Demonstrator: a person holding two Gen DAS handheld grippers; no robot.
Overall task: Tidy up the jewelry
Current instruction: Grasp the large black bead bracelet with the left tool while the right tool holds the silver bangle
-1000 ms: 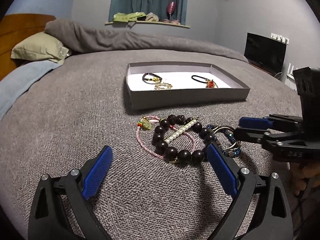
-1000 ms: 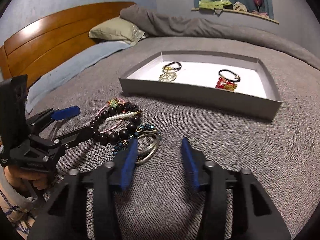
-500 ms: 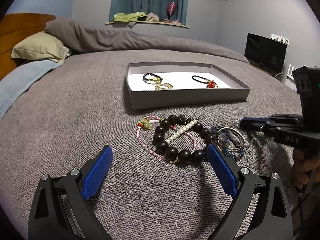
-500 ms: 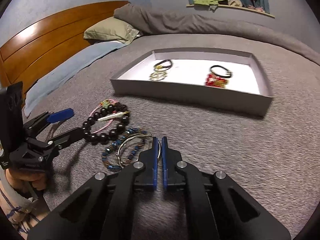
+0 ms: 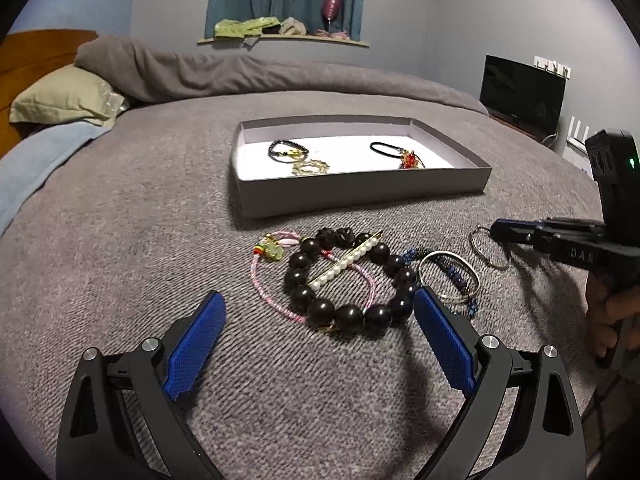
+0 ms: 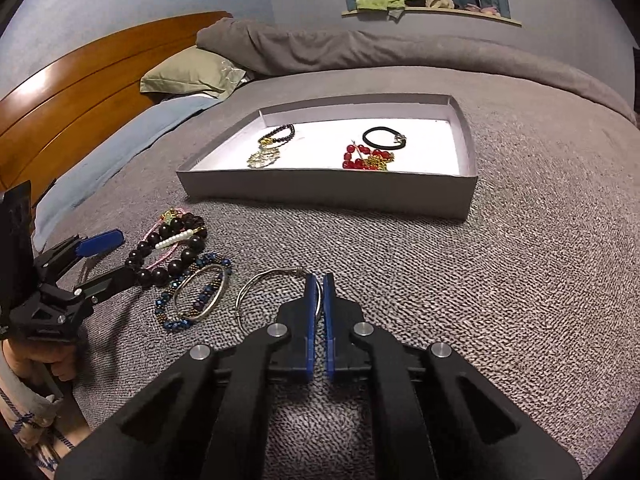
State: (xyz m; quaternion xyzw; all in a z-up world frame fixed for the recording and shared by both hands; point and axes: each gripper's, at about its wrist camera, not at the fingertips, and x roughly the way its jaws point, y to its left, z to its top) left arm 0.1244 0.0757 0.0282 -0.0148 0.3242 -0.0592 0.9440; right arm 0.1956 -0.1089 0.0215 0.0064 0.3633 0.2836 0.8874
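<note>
My right gripper is shut on a thin silver wire bangle, pulled clear of the jewelry pile; it also shows in the left wrist view. The pile on the grey bedspread holds a dark bead bracelet, a pearl bar, a pink cord bracelet, and a silver bangle with blue beads. My left gripper is open and empty just in front of the pile. A grey tray behind it holds a few pieces.
The bed has a rolled grey duvet, an olive pillow and a wooden headboard at the left. A dark TV stands off the bed's right side.
My right gripper closed on the thin silver bangle and dragged it to the right, away from the pile. My left gripper has stayed open and still.
</note>
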